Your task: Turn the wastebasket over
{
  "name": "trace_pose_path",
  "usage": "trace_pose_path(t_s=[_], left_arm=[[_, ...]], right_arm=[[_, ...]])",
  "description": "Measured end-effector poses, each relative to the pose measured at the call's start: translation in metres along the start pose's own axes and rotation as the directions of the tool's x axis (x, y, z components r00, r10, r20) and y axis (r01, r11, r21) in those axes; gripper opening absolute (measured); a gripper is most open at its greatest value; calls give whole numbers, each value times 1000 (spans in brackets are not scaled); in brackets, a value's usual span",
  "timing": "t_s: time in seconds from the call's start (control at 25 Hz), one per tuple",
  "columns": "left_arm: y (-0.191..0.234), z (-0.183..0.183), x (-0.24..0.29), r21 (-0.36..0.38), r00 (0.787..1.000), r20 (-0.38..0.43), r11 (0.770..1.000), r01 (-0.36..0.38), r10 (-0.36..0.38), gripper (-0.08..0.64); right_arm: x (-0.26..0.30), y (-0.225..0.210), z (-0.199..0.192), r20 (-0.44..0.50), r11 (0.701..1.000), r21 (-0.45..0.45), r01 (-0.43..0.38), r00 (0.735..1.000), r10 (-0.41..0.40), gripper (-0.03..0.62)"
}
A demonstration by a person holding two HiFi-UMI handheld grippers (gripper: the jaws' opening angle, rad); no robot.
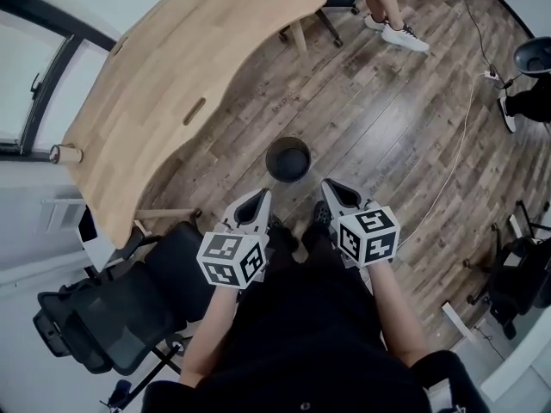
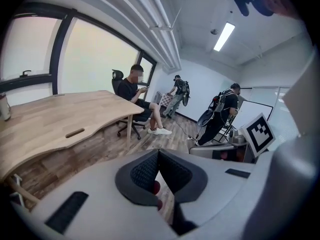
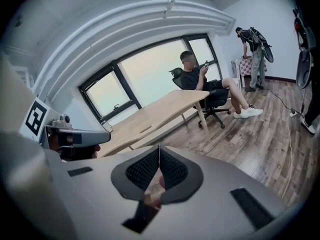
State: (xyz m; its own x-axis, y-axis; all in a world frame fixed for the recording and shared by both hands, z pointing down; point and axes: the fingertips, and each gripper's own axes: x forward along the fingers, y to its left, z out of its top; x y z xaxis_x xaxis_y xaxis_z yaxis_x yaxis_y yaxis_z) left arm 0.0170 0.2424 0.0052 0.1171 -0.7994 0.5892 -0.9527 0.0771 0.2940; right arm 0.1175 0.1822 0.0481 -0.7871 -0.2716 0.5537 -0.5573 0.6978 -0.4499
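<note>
A small black round wastebasket (image 1: 288, 159) stands upright on the wood floor, its open mouth facing up, a little ahead of both grippers. My left gripper (image 1: 261, 198) is just short of it on the near left, jaws shut and empty. My right gripper (image 1: 332, 186) is at the near right of the basket, also shut with nothing in it. Neither touches the basket. In the left gripper view the left gripper (image 2: 158, 152) has its pads pressed together; the right gripper (image 3: 159, 148) looks the same in its own view. The basket is hidden in both gripper views.
A curved wooden desk (image 1: 172, 84) fills the upper left. A black office chair (image 1: 120, 304) stands close at my lower left. A seated person (image 2: 136, 94) is at the desk's far end, and other people (image 2: 220, 115) stand farther back. A white cable (image 1: 456, 153) runs across the floor at right.
</note>
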Motion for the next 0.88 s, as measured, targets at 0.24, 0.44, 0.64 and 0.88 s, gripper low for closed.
trace_pose_path(t_s=[0.24, 0.44, 0.64, 0.88], left_arm=[[38, 0, 27, -31, 997, -72, 999, 12, -15, 15], [60, 11, 60, -9, 983, -141, 993, 117, -117, 15], [85, 27, 94, -8, 957, -205, 978, 209, -206, 15], [106, 18, 134, -39, 899, -310, 949, 314, -310, 15]], right_arm=[[37, 0, 3, -33, 999, 19, 34, 999, -33, 32], [57, -7, 20, -16, 986, 75, 152, 988, -151, 32], [85, -9, 34, -1, 958, 137, 254, 967, -256, 32], [116, -14, 46, 19, 916, 188, 355, 931, -365, 33]])
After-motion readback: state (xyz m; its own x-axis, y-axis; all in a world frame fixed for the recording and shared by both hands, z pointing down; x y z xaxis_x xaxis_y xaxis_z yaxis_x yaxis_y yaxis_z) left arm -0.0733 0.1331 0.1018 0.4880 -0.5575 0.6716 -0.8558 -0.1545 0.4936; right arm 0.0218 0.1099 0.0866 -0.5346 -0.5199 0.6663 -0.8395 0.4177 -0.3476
